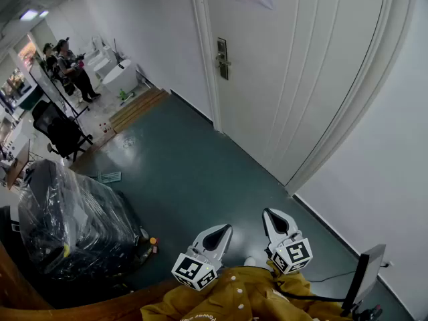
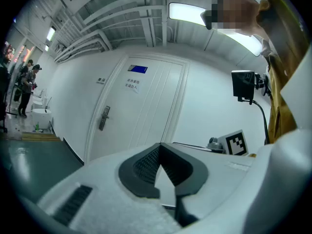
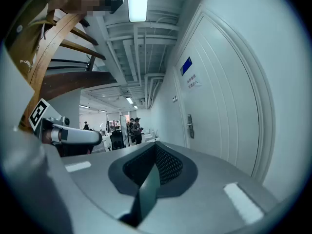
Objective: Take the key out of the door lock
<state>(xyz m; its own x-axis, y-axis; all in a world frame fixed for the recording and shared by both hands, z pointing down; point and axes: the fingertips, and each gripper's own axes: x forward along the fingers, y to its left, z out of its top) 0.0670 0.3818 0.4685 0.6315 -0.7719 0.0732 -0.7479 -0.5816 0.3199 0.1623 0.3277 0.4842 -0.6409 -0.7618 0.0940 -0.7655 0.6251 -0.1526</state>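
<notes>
While both grippers hang low in the frame, the white door fills the upper middle and right of the head view. It is well apart from them, so the whole approach lies ahead. The left gripper and right gripper, at bottom centre, each have their jaws pressed together with nothing between them. Arriving like that, they would knock the lock rather than straddle anything. The lock plate with its handle sits at the door's left edge, near top centre. The key is too small to make out from here; presumably it sits in that plate. Reaching without a clear sight of it risks grabbing the handle instead, or tugging the key askew so it binds.
</notes>
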